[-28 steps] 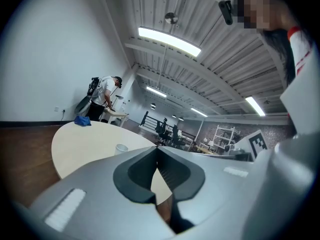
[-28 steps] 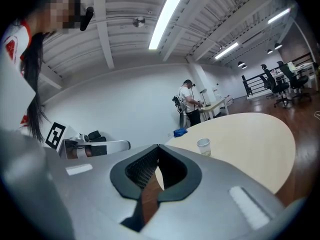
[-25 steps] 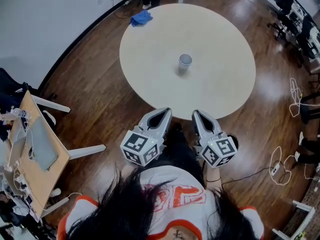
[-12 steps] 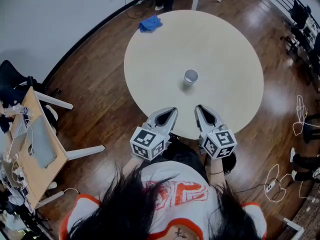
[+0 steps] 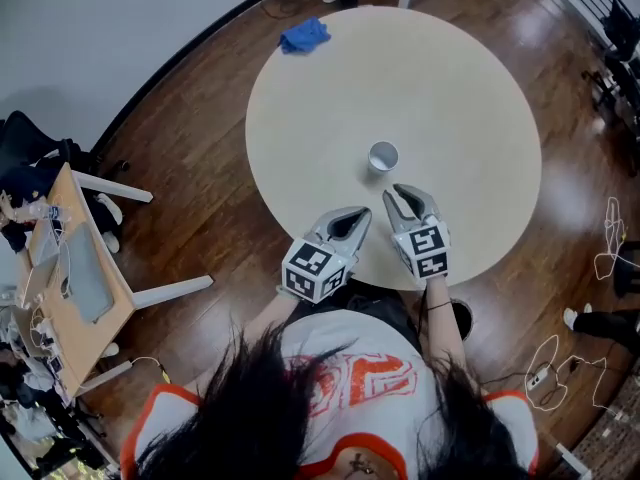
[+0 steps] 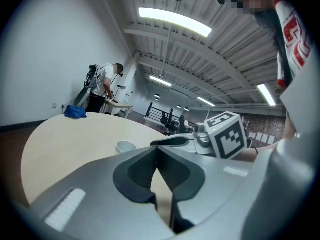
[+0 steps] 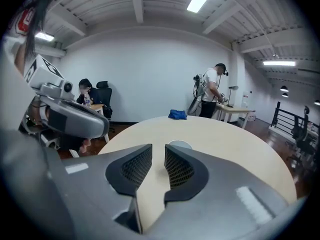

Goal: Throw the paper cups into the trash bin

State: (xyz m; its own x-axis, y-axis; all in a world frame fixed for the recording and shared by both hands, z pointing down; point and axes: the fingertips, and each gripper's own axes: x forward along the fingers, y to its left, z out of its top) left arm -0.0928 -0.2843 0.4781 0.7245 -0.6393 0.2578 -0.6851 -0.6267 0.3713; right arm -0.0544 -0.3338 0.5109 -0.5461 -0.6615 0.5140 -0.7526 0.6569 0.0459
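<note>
A single white paper cup (image 5: 383, 156) stands upright near the middle of the round beige table (image 5: 470, 108). My right gripper (image 5: 405, 196) hovers just short of it over the table. Its jaws are opening with a narrow gap and nothing between them. In the right gripper view the cup (image 7: 179, 145) shows just beyond the right gripper (image 7: 158, 156). My left gripper (image 5: 352, 218) hangs further back by the near table edge, shut and empty. In the left gripper view the cup (image 6: 125, 146) sits ahead and to the left of the left gripper (image 6: 157, 151).
A blue cloth (image 5: 305, 36) lies at the table's far edge. On the floor by my right side sits a dark round bin (image 5: 460, 318). A wooden desk with a laptop (image 5: 75, 288) and a black chair (image 5: 30, 148) stand to the left. Cables (image 5: 560, 363) trail on the floor at the right.
Both grippers have moved forward from short of the table's near edge to over the tabletop. The right one has come close to the cup.
</note>
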